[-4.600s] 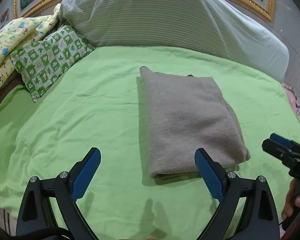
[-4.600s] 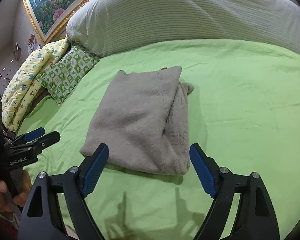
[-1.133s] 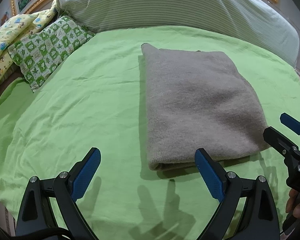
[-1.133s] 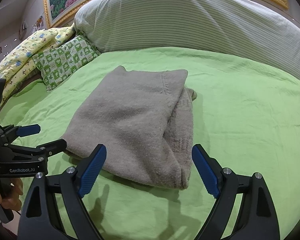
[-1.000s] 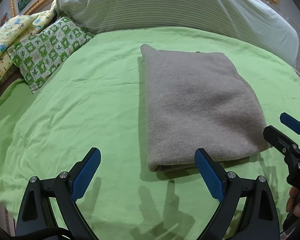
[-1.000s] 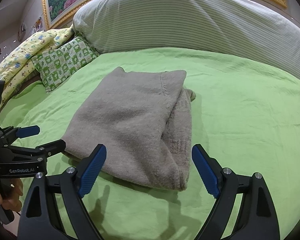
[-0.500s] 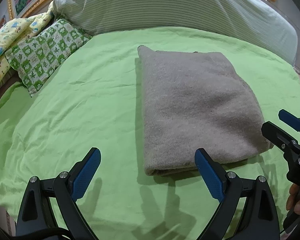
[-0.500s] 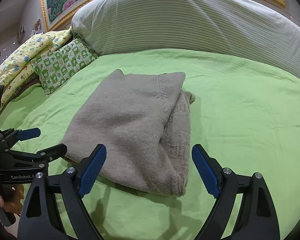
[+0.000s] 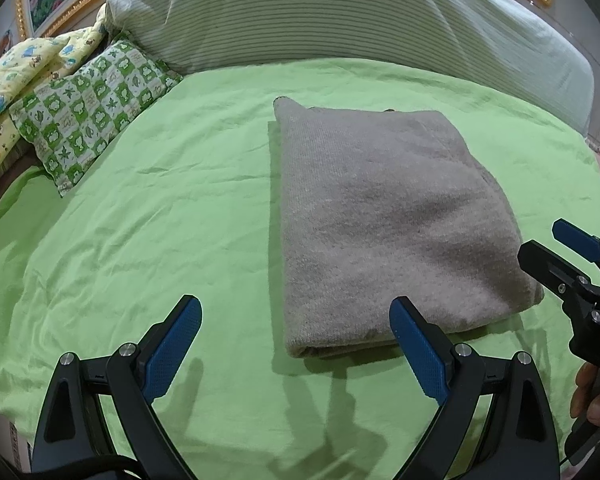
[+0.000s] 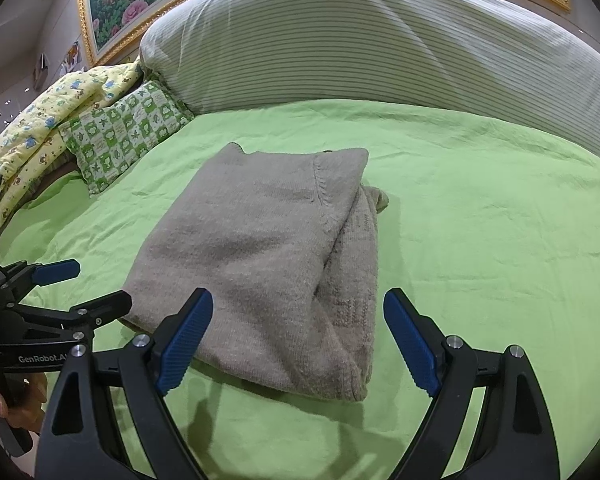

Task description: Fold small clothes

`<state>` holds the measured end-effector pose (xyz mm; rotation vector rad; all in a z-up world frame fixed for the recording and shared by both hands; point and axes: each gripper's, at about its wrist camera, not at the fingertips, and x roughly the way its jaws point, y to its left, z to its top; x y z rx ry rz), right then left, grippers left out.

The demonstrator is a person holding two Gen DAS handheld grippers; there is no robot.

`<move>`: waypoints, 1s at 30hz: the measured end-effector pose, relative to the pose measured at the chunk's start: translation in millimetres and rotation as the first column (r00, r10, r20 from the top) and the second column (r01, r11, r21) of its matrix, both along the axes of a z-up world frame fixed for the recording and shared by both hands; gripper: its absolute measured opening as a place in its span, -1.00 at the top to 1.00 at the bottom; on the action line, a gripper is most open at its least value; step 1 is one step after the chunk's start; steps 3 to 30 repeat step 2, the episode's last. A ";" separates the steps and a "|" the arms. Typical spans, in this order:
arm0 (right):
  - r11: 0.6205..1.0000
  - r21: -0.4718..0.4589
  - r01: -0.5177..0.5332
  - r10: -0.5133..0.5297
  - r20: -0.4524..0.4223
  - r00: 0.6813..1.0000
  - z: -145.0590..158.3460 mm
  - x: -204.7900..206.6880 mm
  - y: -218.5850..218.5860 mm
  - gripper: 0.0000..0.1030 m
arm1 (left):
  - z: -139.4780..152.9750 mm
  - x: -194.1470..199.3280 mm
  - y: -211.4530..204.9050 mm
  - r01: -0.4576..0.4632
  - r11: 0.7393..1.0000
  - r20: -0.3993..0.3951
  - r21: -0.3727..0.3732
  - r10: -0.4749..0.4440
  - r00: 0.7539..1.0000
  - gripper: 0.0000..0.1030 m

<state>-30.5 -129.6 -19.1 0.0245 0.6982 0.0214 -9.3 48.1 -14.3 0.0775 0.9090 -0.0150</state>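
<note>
A folded grey-beige knitted garment (image 9: 384,216) lies flat on the green bed sheet (image 9: 160,216), with its near folded edge toward me. My left gripper (image 9: 296,340) hovers open just short of that near edge, nothing between its blue pads. In the right wrist view the same garment (image 10: 260,248) shows a layered side with a sleeve tucked along its right. My right gripper (image 10: 298,340) stands open over the near right corner of the garment, empty. Each gripper appears in the other's view: the right gripper (image 9: 560,252) at the right edge, the left gripper (image 10: 68,284) at the left edge.
A large striped pillow (image 9: 340,12) runs along the head of the bed. A green-and-white checked cushion (image 9: 88,112) and a yellow patterned quilt (image 9: 16,68) lie at the far left. A person's fingers (image 9: 592,392) hold the right handle.
Compared with several seconds ago both grippers are closer to the garment. Over the last second the views barely shifted; the garment has not moved and both grippers stayed open.
</note>
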 end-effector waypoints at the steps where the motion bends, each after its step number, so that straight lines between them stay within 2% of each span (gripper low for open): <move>1: 1.000 0.002 0.001 -0.001 0.000 1.000 0.2 0.3 0.2 -0.70 | 0.7 0.1 0.7 -0.001 1.000 0.001 -0.003 0.001 1.000 -0.85; 30: 1.000 0.002 0.001 -0.001 0.001 1.000 0.4 0.8 0.0 -0.70 | 1.4 0.3 1.3 -0.002 1.000 0.001 -0.007 0.002 1.000 -0.85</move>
